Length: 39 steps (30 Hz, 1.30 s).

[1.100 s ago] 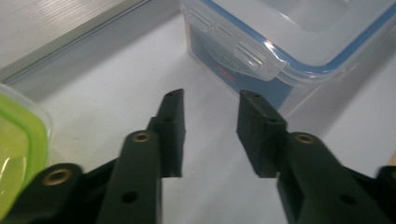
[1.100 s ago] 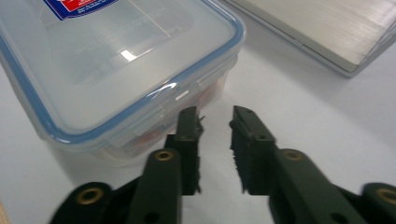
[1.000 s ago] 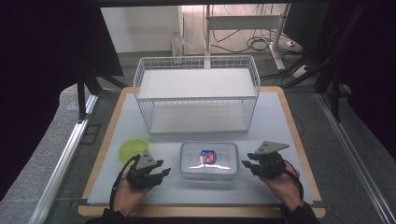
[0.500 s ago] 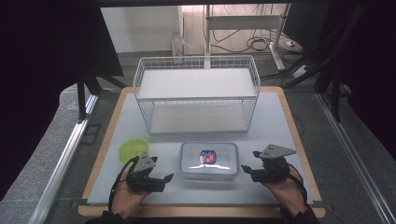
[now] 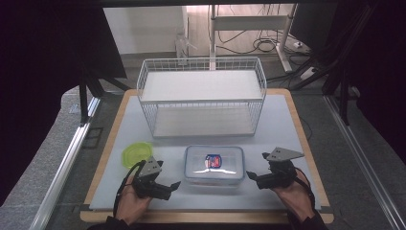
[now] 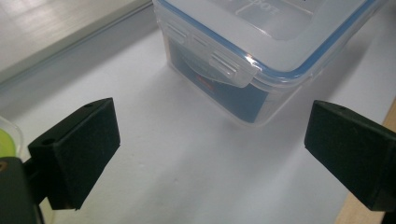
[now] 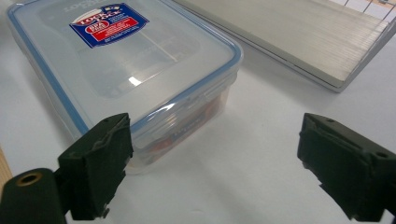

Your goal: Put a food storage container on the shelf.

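From the high view, the box (image 5: 214,166) sits lidded on the bench (image 5: 287,124) before the rack (image 5: 201,96), between the left tool (image 5: 173,186) and right tool (image 5: 251,177), probably for a two-sided grab. In the left gripper view, its jaws have just been opening and stand spread, nothing between them, aimed at the box's latch (image 6: 219,65). In the right gripper view, the jaws have likewise just opened wide, empty, beside the box's end.

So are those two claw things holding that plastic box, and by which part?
Nothing is held. Both the left gripper and right gripper have just been opening; their jaws stand wide beside the box, one at each end, nothing between them.
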Motion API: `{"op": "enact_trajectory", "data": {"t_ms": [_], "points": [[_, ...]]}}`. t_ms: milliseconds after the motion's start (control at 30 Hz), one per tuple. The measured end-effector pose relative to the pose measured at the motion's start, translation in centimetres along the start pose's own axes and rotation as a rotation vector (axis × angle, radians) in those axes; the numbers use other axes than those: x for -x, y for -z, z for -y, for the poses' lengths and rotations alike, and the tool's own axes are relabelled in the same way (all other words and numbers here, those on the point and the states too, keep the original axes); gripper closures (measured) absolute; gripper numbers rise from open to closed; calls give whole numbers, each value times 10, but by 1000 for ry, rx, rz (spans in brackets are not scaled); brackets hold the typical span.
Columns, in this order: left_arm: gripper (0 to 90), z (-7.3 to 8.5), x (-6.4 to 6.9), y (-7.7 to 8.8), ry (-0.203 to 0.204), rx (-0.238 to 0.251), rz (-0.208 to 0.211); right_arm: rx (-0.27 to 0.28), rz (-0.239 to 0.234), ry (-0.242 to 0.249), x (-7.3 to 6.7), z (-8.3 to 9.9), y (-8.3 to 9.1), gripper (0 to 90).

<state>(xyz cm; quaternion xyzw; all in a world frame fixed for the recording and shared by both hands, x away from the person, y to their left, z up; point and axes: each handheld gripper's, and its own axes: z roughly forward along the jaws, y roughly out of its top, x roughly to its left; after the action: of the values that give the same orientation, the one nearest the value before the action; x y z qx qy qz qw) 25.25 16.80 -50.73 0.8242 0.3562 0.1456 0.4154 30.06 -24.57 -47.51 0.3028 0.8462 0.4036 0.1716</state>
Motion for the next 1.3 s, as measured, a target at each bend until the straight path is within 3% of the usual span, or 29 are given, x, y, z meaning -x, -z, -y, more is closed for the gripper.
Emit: {"op": "enact_trajectory", "data": {"t_ms": [200, 367, 567, 633, 767, 900, 967, 1000, 1067, 1100, 1300], "points": [[40, -9, -1, 1, 27, -6, 7, 6, -11, -8, 1, -2, -1, 74], [45, -20, -6, 0, 58, 14, 36, -5, -31, -62, 0, -6, -3, 64], [39, -34, -8, -7, 60, 15, 66, 9, -27, -70, -3, -13, -3, 25], [29, -39, -7, -14, 50, -7, 75, -21, -32, -91, -5, -15, -5, 26], [22, -46, -8, -26, 44, -39, 97, -60, -101, -103, -7, -18, -14, 42], [22, -51, -11, -38, 60, -60, 127, -67, -133, -105, -6, -19, -20, 43], [21, -53, -13, -48, 62, -79, 152, -80, -176, -128, -5, -18, -28, 42], [12, -53, -13, -48, 62, -79, 152, -80, -176, -128, -5, -18, -28, 42], [5, -54, -15, -54, 70, -79, 194, -94, -202, -145, -4, -17, -35, 33], [0, -55, -15, -57, 77, -80, 216, -103, -237, -174, -3, -17, -42, 27], [0, -54, -20, -62, 129, -88, 239, -124, -302, -239, 3, -19, -55, 7]]}}
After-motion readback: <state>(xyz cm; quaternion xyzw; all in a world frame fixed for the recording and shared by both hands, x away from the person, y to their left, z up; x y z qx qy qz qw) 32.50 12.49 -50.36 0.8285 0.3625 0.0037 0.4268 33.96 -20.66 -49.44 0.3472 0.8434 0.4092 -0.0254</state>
